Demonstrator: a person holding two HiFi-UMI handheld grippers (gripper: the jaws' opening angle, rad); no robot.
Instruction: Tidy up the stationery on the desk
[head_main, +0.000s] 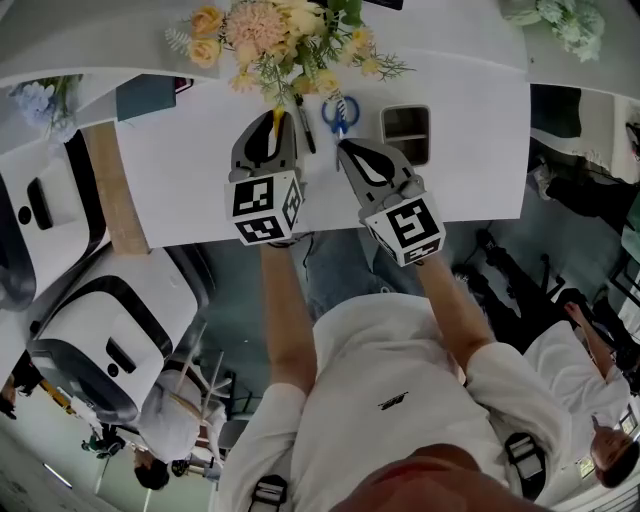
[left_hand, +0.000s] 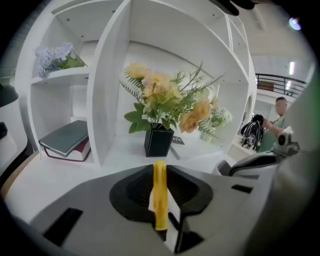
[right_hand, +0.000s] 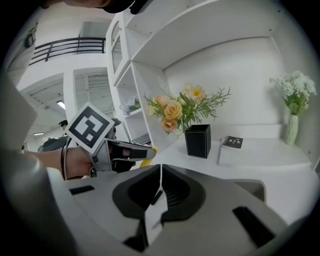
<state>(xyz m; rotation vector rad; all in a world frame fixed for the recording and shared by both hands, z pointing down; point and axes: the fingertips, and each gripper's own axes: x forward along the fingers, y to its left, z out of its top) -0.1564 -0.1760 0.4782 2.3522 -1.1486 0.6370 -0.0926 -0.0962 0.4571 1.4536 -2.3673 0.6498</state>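
Observation:
My left gripper (head_main: 274, 120) is shut on a slim yellow pen-like item (head_main: 278, 117), which stands upright between the jaws in the left gripper view (left_hand: 159, 192). Just right of it on the white desk (head_main: 190, 170) lie a black pen (head_main: 304, 124) and blue-handled scissors (head_main: 340, 112). A dark open-topped organiser box (head_main: 406, 133) stands further right. My right gripper (head_main: 345, 150) hovers beside the left one and below the scissors, shut with nothing in it (right_hand: 159, 172). In the right gripper view the left gripper (right_hand: 122, 152) shows with the yellow tip (right_hand: 147, 162).
A black vase of yellow flowers (left_hand: 159, 142) stands at the desk's back, inside white shelving. Stacked books (left_hand: 67, 140) lie in the left shelf bay. A small black notebook (right_hand: 232, 142) and a vase of white flowers (right_hand: 292, 125) are at the right. People stand nearby.

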